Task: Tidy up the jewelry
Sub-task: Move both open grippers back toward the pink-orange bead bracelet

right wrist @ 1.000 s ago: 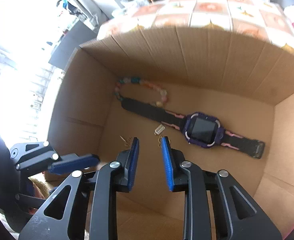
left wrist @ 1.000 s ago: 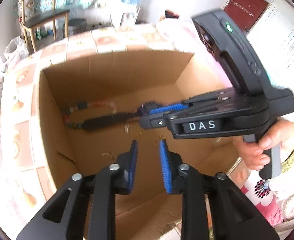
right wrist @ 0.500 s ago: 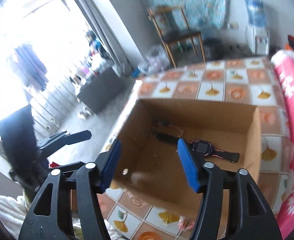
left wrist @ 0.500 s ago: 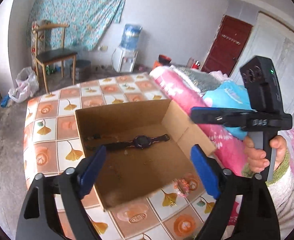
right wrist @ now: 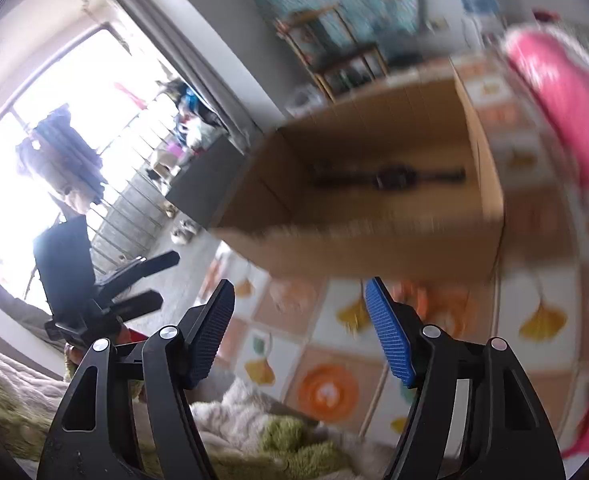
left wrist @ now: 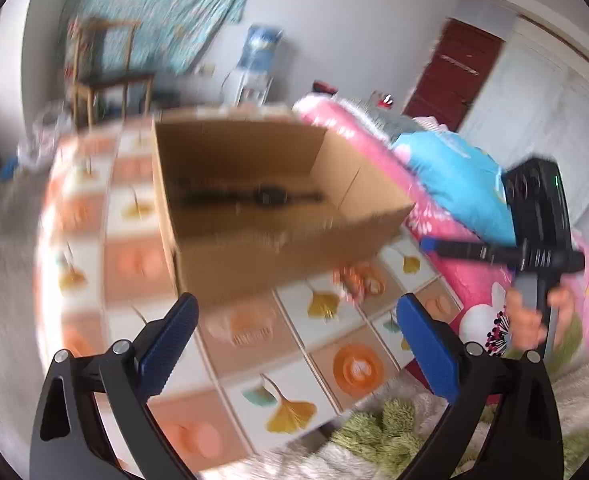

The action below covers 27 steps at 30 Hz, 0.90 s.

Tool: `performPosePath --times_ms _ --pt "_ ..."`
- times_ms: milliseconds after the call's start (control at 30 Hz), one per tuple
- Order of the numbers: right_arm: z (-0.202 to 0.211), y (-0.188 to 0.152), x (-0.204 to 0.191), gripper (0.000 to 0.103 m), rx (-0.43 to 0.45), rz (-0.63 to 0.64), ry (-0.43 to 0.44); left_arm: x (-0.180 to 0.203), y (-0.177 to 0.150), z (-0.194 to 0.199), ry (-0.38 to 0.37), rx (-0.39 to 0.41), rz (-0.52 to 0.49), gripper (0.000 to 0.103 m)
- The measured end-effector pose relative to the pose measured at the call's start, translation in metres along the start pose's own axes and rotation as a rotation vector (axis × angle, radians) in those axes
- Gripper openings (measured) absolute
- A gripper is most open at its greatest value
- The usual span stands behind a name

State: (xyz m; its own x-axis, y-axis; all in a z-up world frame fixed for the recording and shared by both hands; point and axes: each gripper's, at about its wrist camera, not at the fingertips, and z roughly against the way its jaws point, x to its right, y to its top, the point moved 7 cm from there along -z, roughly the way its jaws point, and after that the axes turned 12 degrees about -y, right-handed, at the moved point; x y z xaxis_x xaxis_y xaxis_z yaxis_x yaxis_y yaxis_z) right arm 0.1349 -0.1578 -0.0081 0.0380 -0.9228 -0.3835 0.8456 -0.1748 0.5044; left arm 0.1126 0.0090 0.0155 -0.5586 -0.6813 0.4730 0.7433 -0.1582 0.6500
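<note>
Hovering short of the table edge, two hand-held grippers, both empty.

Item 1: left gripper (left wrist: 294, 336). Blue pads spread wide apart, nothing between them. Held above a fuzzy green-and-cream fabric (left wrist: 378, 432).

Item 2: right gripper (right wrist: 298, 320). Pads likewise spread, nothing held. In the left view it shows at far right, gripped by a hand (left wrist: 534, 312).

Item 3: cardboard box (left wrist: 278, 248), open-topped, standing on the table (left wrist: 358, 368), which wears a tiled ginkgo-leaf cloth. Both grippers are well apart from it.

Item 4: watch (left wrist: 266, 196), dark, laid flat and stretched out along the box floor. Both views are blurred; any smaller pieces beside it cannot be made out.

Item 5: small reddish beaded piece, probably a bracelet (left wrist: 354, 280), on the cloth just outside the box's near right corner.

Status, as judged: the watch is stowed, so the task is partly done. The beaded piece outside the box appears to remain; collecting it would be the likely next step.
</note>
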Motion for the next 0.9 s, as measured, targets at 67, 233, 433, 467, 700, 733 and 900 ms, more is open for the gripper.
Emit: performPosePath --times_ms 67,233,433,467,700,733,900 --pt "-0.016 -0.014 0.012 0.057 -0.038 -0.036 -0.044 -0.004 -0.011 -0.021 -0.013 -0.034 0.037 0.097" --pt "-0.039 -0.037 0.028 0.046 -0.096 -0.106 -0.109 -0.019 -0.035 -0.07 0.079 -0.115 0.019 0.097" --pt "-0.037 -0.032 0.029 0.038 -0.059 -0.037 -0.252 -0.039 -0.051 -0.104 0.23 -0.214 -0.024 0.097" --pt "-0.035 -0.031 0.026 0.038 -0.049 -0.014 -0.287 -0.042 -0.052 -0.108 0.251 -0.228 -0.024 0.097" --pt "-0.051 -0.025 0.027 0.037 -0.029 0.077 -0.385 -0.044 -0.053 -0.118 0.367 -0.25 -0.057 0.097" --pt "-0.051 -0.026 0.031 0.037 -0.026 0.088 -0.409 -0.044 -0.053 -0.117 0.373 -0.25 -0.049 0.097" --pt "-0.049 -0.02 0.041 0.068 0.01 0.065 -0.507 -0.044 -0.053 -0.116 0.385 -0.247 -0.035 0.098"
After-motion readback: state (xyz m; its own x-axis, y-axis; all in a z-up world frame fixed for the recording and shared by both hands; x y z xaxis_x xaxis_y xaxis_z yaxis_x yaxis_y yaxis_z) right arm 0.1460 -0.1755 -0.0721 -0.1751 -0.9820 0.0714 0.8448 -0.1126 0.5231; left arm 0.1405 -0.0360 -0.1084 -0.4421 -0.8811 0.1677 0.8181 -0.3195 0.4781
